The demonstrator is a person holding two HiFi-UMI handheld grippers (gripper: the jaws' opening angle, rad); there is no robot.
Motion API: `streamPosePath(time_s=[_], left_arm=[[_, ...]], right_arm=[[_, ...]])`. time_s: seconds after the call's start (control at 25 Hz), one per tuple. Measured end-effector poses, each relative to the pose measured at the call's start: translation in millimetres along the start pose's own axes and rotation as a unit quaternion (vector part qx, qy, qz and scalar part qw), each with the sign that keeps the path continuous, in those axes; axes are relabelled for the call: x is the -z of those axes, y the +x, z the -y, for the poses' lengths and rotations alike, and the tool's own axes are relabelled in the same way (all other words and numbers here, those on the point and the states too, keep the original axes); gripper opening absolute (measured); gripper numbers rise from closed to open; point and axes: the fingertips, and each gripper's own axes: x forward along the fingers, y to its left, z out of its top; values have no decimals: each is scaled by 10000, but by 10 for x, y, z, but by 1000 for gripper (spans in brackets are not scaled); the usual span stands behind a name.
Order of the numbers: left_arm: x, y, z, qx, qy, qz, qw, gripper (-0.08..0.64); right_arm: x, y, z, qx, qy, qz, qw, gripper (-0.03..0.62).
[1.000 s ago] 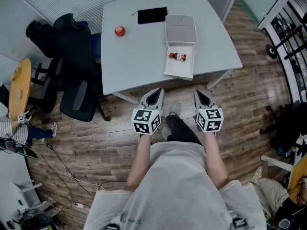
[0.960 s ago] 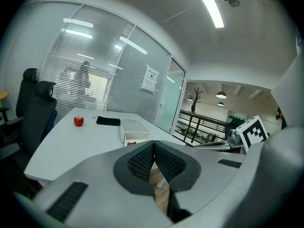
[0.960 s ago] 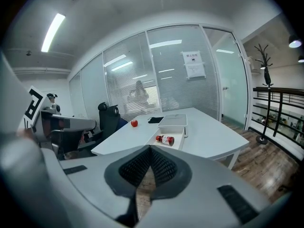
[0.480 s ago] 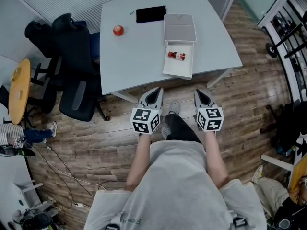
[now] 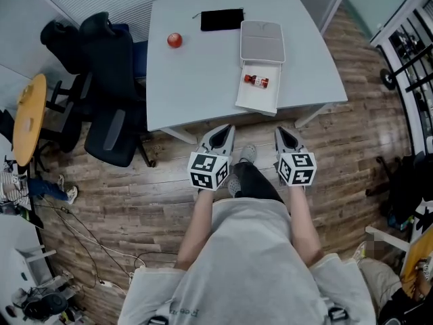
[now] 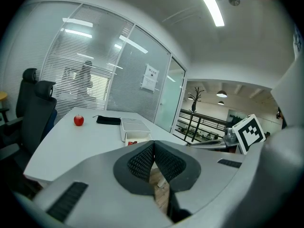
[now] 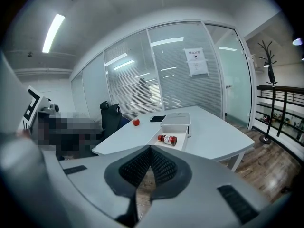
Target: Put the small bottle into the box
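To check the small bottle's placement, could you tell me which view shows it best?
The right gripper view: the small bottle lies whole and side-on in the box. The head view shows it from above, smaller; the left gripper view only a red sliver.

The person is wearing a light grey short-sleeved T-shirt (image 5: 252,263), dark trousers (image 5: 257,183) and pale shoes (image 5: 247,154). The left gripper (image 5: 222,133) and right gripper (image 5: 283,134) are showing grey shells, black-and-white marker cubes (image 5: 207,170) and dark ribbed pads (image 6: 141,163) lining the jaws

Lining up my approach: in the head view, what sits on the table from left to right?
A red apple → black pouch → small bottle, lying in the open box.
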Motion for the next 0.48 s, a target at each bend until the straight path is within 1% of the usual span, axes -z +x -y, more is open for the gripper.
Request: streamPosePath(time_s=[0.36, 0.48], left_arm=[[13, -26, -49, -55, -45, -6, 10000, 28], [32, -24, -54, -69, 4, -41, 10000, 28]], right_arm=[[-15, 116, -79, -156, -87, -78, 9998, 17], [2, 126, -89, -181, -90, -94, 9998, 17]])
